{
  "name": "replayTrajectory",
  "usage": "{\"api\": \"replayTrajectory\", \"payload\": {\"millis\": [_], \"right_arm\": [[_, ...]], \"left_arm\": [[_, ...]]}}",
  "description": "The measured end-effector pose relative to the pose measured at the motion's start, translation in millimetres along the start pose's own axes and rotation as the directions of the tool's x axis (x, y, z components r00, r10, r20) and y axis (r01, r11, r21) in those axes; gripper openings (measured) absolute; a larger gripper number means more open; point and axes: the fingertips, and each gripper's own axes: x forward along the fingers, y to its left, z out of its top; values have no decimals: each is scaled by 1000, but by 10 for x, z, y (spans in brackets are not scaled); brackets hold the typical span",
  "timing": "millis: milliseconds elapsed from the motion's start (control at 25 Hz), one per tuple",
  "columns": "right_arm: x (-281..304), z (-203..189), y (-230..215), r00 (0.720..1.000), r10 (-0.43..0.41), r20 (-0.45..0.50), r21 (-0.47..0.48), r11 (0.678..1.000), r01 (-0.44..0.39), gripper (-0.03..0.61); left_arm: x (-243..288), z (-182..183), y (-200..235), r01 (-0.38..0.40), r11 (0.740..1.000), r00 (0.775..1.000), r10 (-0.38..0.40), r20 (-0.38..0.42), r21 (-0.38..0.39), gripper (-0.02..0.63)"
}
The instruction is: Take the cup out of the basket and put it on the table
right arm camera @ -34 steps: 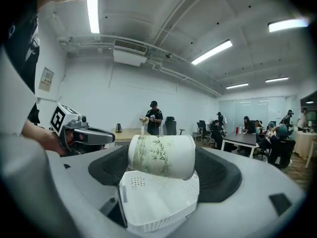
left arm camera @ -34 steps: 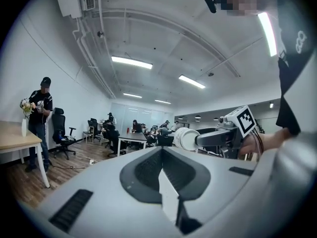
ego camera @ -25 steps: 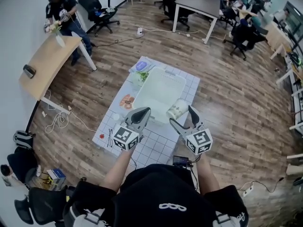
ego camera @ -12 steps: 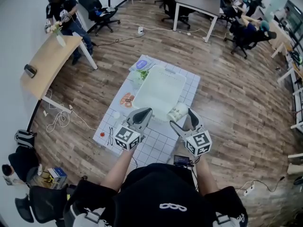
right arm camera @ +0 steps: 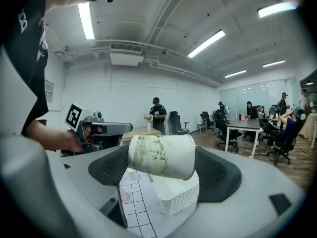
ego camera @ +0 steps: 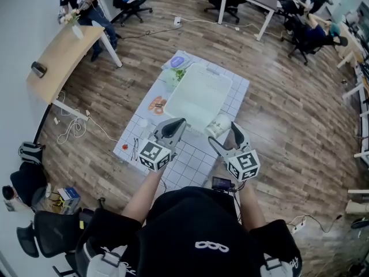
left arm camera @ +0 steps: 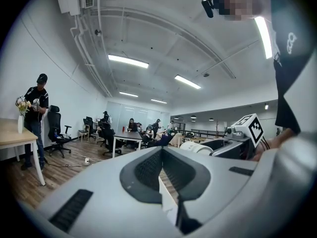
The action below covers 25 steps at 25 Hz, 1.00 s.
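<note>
Right gripper view has the cup [right arm camera: 161, 156] lying on its side between the two pads, which pinch it across its printed wall. It hangs in the air, touching nothing else. Below and just beyond it sits the white basket [right arm camera: 174, 198], empty as far as can be seen, on the gridded table [right arm camera: 130, 202].

From the head view, the cup [ego camera: 219, 125] is at the basket's [ego camera: 199, 97] near right corner, at the tips of the right gripper [ego camera: 222, 135]. Whether it is fully past the rim cannot be told from there, but the gripper's own camera shows it well above the basket wall.

The left gripper [ego camera: 173, 127] hovers over the near part of the table [ego camera: 190, 167], beside the basket's near left corner. Its jaws [left arm camera: 161, 151] are pressed together with nothing between them.

By my reading, the lift out of the basket is done and the carry to the table is in hand. The next move calls for bringing the cup over bare table, most likely the near strip between basket and edge, and turning the wrist so the cup stands upright. It should then be lowered until the base rests flat before the pads spread. Released while tilted, it would probably roll.
</note>
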Motion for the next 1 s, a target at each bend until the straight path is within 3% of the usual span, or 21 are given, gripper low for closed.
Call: {"api": "replayTrajectory", "payload": {"millis": [1000], "right_arm": [[-19, -61, -108, 1000, 0, -23, -13, 1000, 0, 391]], "left_arm": [[-92, -105, 108, -47, 999, 999, 47, -20, -8, 9]]}}
